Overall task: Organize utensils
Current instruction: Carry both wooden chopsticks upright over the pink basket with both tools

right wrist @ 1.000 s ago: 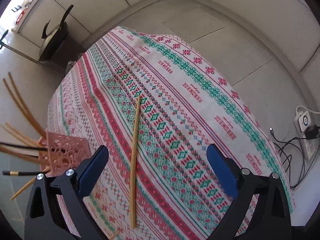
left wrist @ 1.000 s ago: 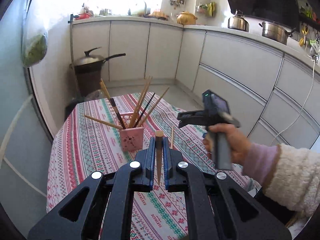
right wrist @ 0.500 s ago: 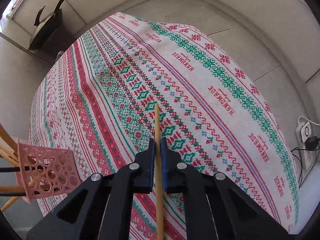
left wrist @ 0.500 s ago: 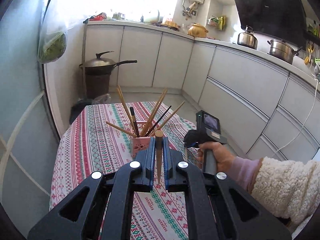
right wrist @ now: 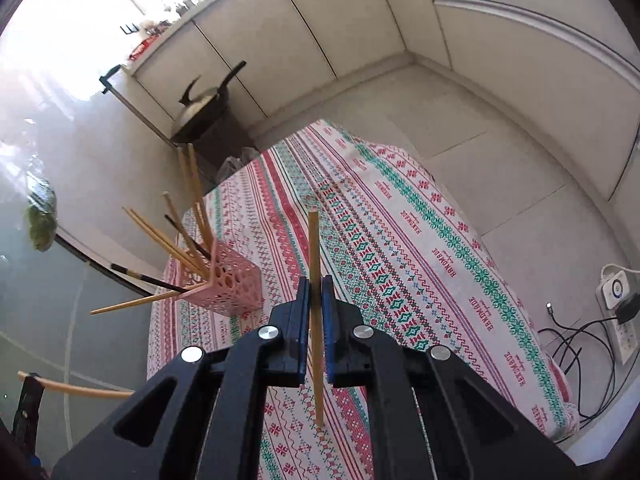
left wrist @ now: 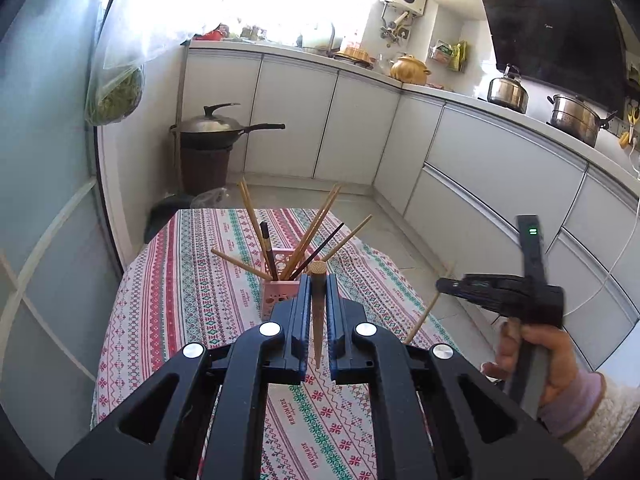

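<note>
Bamboo chopstick, pinched mid-length in the right gripper jaws above the striped table, may snag splayed sticks crowding the pink perforated holder at left; left gripper jaws seemingly clamp another wooden stick.

Table under striped patterned cloth; pink perforated holder of chopsticks stands on it.

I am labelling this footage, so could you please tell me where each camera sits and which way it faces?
Left wrist: on the left hand-held gripper, shut on a chopstick, facing the pink holder and kitchen cabinets; the person's right hand shows.
Right wrist: on the right hand-held gripper, shut on a chopstick, looking down at the tablecloth and floor.
Shared: holder, tablecloth, wok.
</note>
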A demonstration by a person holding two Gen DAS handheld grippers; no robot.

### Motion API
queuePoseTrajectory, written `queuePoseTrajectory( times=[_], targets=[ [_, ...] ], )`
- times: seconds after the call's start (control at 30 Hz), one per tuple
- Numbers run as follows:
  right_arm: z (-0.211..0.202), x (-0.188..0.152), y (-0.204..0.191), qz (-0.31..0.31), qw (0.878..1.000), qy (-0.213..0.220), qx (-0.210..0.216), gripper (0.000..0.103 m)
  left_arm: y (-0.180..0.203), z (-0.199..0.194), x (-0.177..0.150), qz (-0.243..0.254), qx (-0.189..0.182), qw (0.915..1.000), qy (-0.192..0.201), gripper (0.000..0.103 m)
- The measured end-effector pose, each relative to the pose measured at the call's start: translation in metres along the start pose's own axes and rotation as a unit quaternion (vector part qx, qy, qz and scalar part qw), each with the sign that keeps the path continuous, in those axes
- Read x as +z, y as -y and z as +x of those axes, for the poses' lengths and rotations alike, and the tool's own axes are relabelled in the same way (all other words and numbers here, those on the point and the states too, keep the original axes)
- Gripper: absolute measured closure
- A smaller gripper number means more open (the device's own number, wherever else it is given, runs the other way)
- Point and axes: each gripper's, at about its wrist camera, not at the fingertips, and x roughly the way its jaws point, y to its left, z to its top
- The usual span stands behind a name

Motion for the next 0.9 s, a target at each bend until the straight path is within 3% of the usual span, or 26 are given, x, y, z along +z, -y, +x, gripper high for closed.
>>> queuePoseTrajectory(
  times=[0.23,0.47,0.67,0.9],
  targets=[
    [-0.065,0.012,-0.021,-0.028,0.997,0.055,0.039,0.097,0.017,-0.013,0.024,0.013,0.016,0.9997,0.012,0.097],
    [-0.114,0.033,-0.047,-0.050,0.991,0.102,0.073,0.097,0.028,-0.025,0.082,0.020,0.029,0.9978,0.056,0.097],
    [-0.131,0.044,-0.056,-0.059,0.987,0.120,0.084,0.097,0.036,-0.020,0.117,0.017,0.039,0.9952,0.088,0.097],
    [-0.128,0.053,-0.050,-0.053,0.989,0.114,0.084,0.097,0.025,0.027,0.132,0.004,0.062,0.9963,0.059,0.097]
  ],
)
